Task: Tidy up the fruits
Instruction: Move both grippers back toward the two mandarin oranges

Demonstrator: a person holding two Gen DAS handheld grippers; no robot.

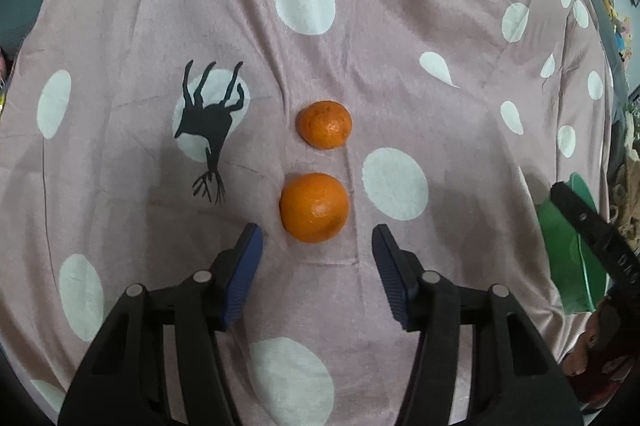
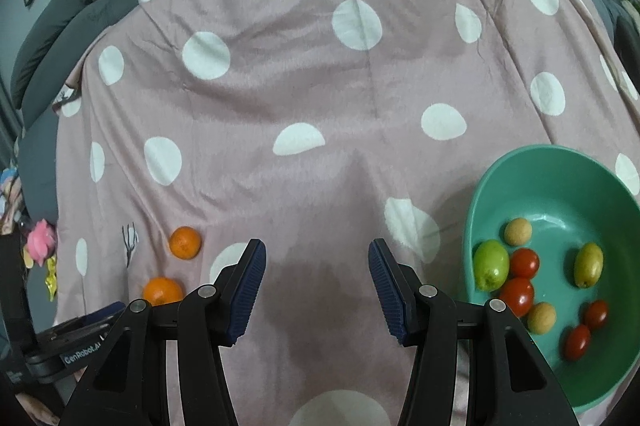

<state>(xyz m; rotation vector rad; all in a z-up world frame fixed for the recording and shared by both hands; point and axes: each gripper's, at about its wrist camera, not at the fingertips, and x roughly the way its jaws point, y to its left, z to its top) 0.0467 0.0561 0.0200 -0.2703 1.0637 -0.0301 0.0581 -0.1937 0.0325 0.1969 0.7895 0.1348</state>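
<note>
Both grippers gape empty, the left gripper (image 1: pixel 318 242) poised at the nearer mandarin (image 1: pixel 314 207), the right gripper (image 2: pixel 316 258) beside the green bowl (image 2: pixel 600 186).

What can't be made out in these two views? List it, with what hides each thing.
- Bowl: right wrist view, its near right side runs off the frame edge; left wrist view shows only a green sliver behind the right gripper.
- Nearer orange: right wrist view, its lower part is hidden by the right gripper's finger.
- Room clutter: both views, blurred at the fisheye rims.

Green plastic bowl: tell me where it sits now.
In the right wrist view, the green plastic bowl sits lower right on the pink dotted cloth, beside the open right gripper.
</note>
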